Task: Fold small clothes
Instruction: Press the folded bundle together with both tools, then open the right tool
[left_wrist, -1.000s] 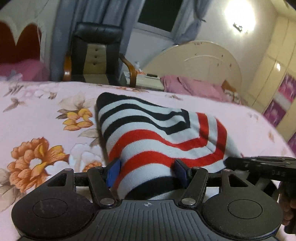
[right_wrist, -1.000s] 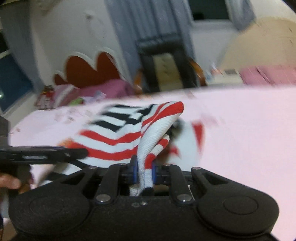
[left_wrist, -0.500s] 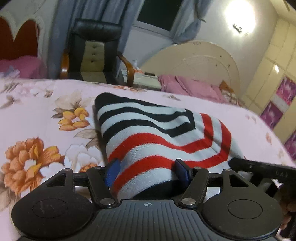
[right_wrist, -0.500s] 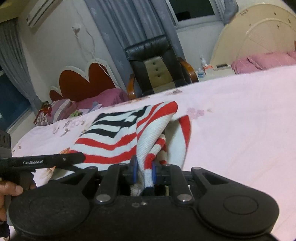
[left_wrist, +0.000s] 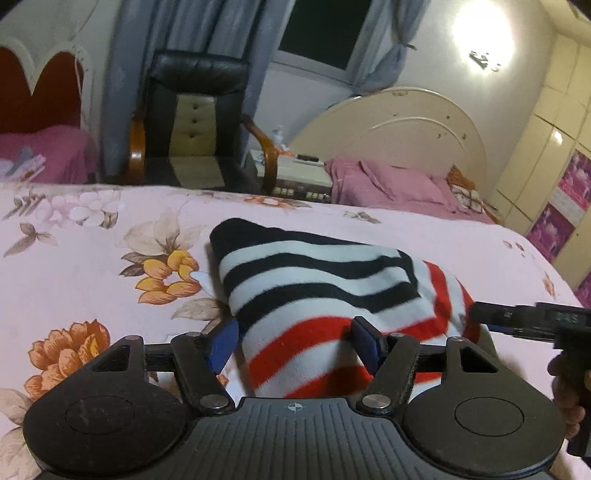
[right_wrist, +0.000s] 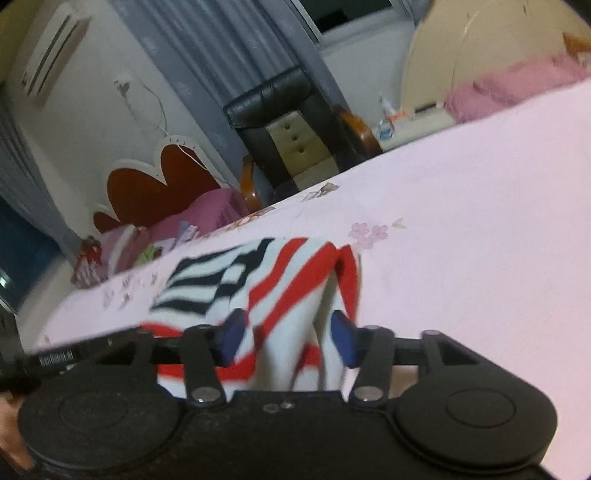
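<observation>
A small knitted garment with black, white and red stripes lies folded on the floral pink bedsheet. My left gripper stands wide at its near end. The cloth lies between the blue pads, and the left pad looks just clear of its edge. In the right wrist view the same garment has a raised fold between my right gripper. Those jaws are opening and the pads stand off the cloth. The right gripper's fingers reach in from the right beside the garment.
A black armchair stands past the bed's far edge, with a bedside table next to it. Pink pillows lie by a cream headboard. A wardrobe is at the right. A hand holds the right gripper.
The right gripper was pinching a fold of the striped garment; its pads have now parted and the view has rolled. The left gripper has barely shifted.
</observation>
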